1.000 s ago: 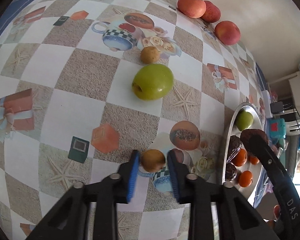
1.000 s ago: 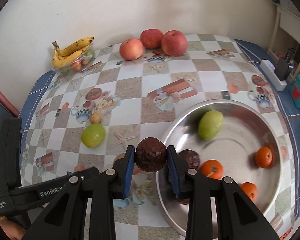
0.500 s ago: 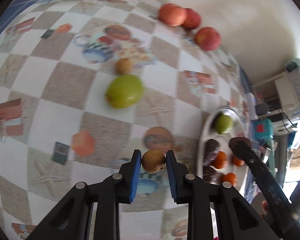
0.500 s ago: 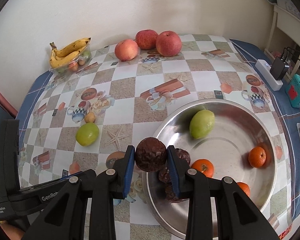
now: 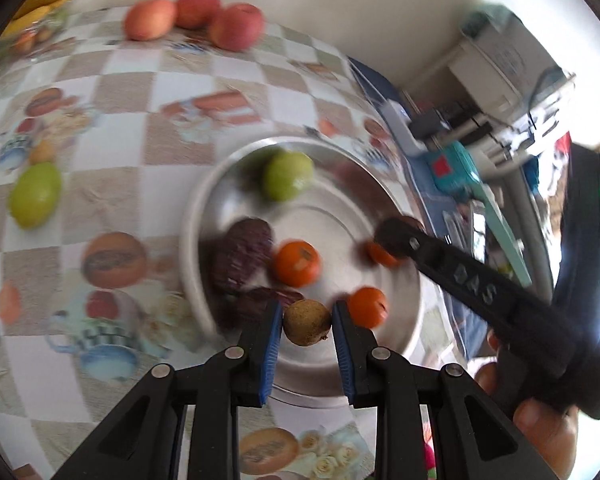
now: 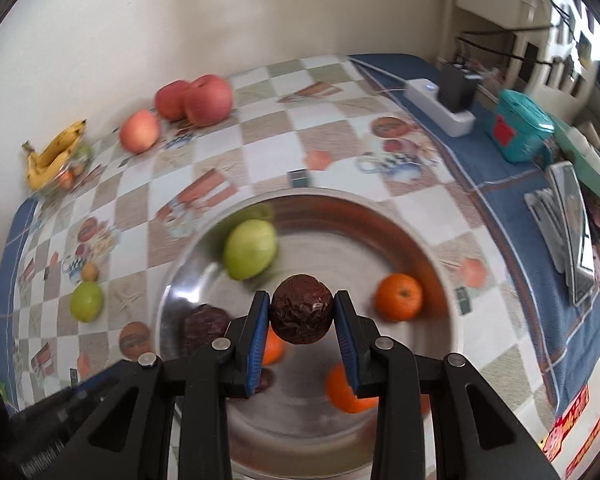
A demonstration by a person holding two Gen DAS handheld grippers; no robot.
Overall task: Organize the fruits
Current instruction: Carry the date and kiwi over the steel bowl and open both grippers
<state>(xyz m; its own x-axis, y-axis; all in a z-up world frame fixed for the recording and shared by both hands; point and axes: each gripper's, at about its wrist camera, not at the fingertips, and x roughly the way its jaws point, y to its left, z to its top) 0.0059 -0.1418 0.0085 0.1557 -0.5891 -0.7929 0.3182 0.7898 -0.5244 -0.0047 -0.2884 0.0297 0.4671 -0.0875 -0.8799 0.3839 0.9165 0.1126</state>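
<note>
Both carries hang over the steel bowl [image 6: 440, 276]: the left gripper [image 5: 306, 328] jaws clamp a small brown fruit [image 5: 307, 322], the right gripper [image 6: 302, 316] jaws a wrinkled dark fruit [image 6: 302, 309]; next, lower and release inside.

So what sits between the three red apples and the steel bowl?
Only bare patterned tablecloth between apples and bowl, clearest in the right wrist view.

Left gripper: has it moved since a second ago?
Yes. The left gripper, shut on the small brown fruit, was over the checked tablecloth beside the steel bowl; now it is over the bowl's near rim, so it moved toward the bowl.
</note>
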